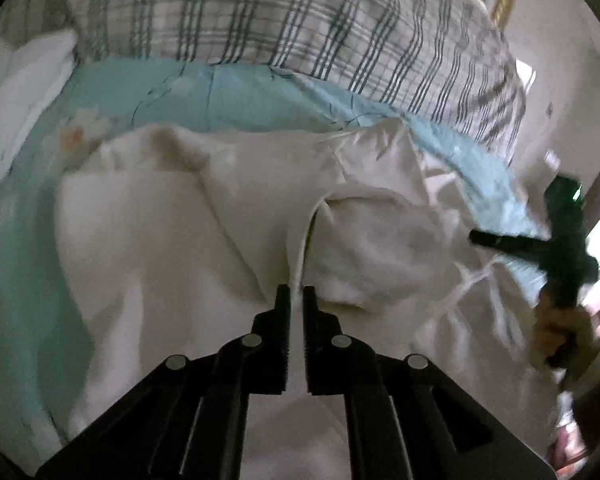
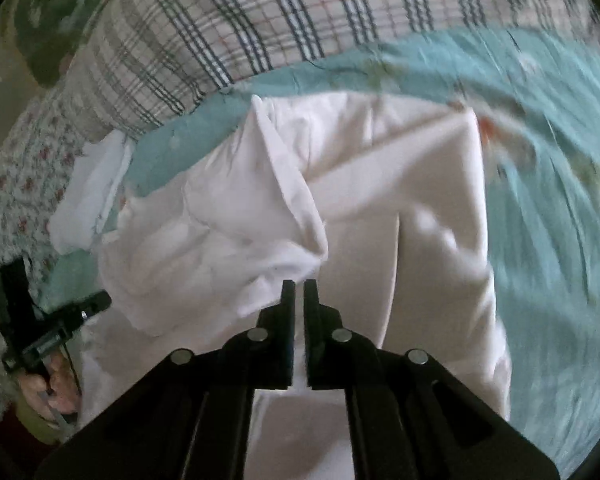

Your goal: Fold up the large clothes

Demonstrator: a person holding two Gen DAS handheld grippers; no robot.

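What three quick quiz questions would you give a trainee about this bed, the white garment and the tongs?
1. True or false: the white garment lies on top of a teal quilt.
2. Multiple choice: what pattern is on the bedding beyond the quilt? A plaid, B polka dots, C plain black.
3. Short answer: in the left wrist view, at which edge of the picture do the right tongs show?

Key: 1 true. 2 A. 3 the right edge, over the garment's far side.
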